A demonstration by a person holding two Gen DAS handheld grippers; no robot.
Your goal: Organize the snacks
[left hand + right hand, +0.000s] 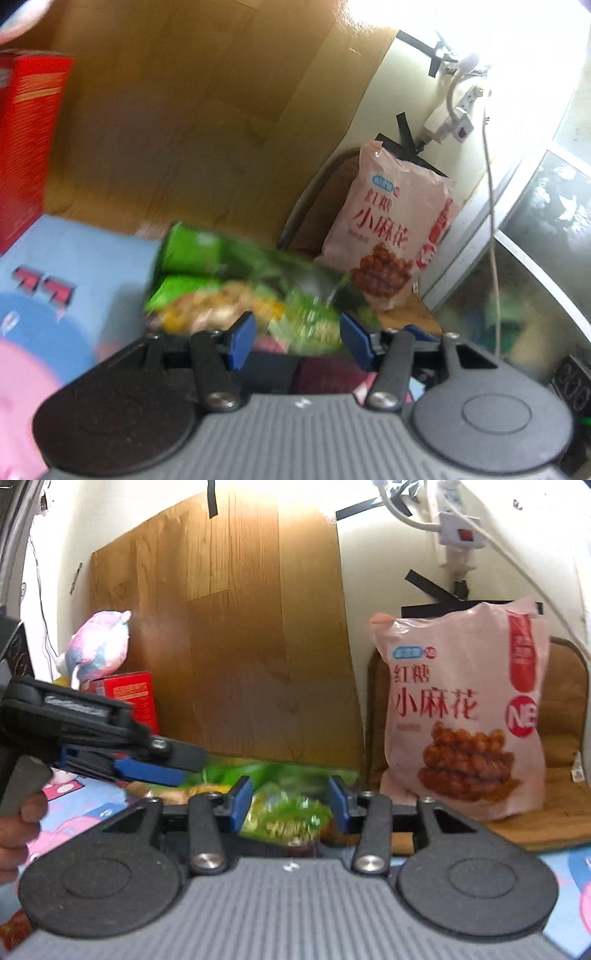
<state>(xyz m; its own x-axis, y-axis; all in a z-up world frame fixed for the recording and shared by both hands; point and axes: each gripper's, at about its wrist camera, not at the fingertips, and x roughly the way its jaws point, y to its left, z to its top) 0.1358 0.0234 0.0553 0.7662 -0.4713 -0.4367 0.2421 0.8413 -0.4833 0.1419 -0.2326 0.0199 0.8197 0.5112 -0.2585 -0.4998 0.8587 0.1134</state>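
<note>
A green snack bag (236,280), blurred, lies across the front of my left gripper (299,338). Its blue pads (242,343) stand apart, and I see no pad pressing on the bag. In the right wrist view the same green bag (288,812) sits between the spread pads of my right gripper (290,805), with a small gap on each side. The left gripper (173,771) reaches in from the left over the bag's other end, held by a hand (18,827). A pink bag of twisted dough snacks (461,716) (388,236) stands upright to the right.
A wooden board (240,627) leans against the wall behind. A red box (133,698) (26,147) and a plush toy (99,646) stand at the left. The pink bag rests on a brown seat (554,812). A power strip (458,531) and cables hang above. Cartoon-print cloth (74,258) covers the surface.
</note>
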